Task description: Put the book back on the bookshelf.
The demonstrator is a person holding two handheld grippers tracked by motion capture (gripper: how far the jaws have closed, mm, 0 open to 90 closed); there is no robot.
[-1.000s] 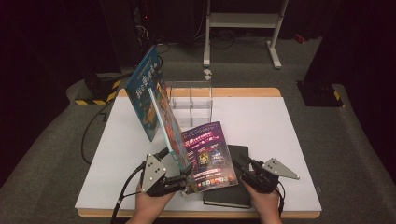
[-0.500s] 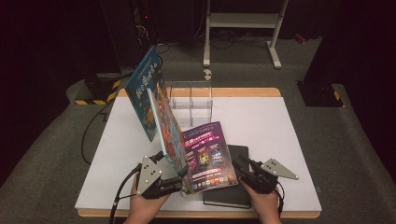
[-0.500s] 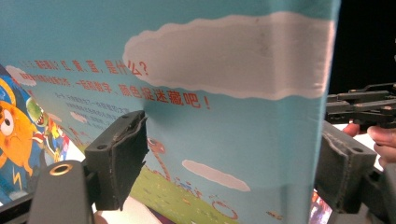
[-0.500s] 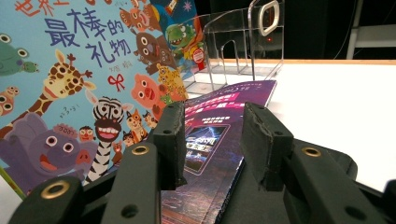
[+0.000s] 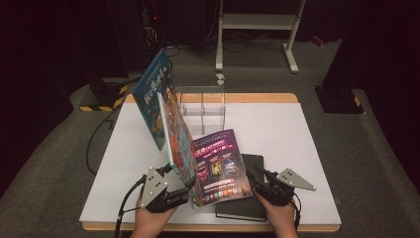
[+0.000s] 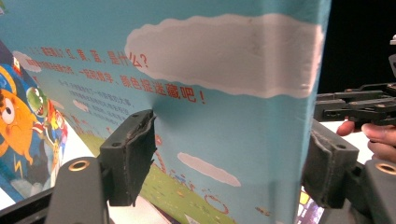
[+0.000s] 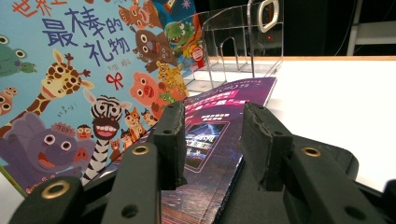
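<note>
Two hand-held grippers work at the near edge of the white table (image 5: 297,148). The left gripper (image 5: 184,191) holds a picture book (image 5: 178,144) by its lower edge, and the book stands tilted up from the table, leaning away toward the far left. In the left gripper view the book's blue back cover (image 6: 224,93), with white clouds and red print, sits between the two black jaws, but one pad looks slightly clear of the cover, so whether the jaws are clamped tight I cannot tell. The right gripper (image 5: 258,174) rests low beside the purple magazine (image 5: 220,166), its jaws parted with nothing between them; in the right gripper view the magazine (image 7: 219,130) lies flat just ahead of the open jaws, and the picture book's front cover (image 7: 84,79), crowded with cartoon animals, rises at the left. A black notebook (image 5: 247,196) lies flat under the magazine's right edge, close to the right hand (image 5: 280,218). Behind the held book a second, larger blue book (image 5: 151,101) stands tilted, leaning the same way, its top reaching past the table's far left corner. A clear acrylic rack (image 5: 200,104) with upright dividers stands toward the far side of the table, just behind both books. Farther back, a metal stand (image 5: 257,22) sits on the grey floor.
</note>
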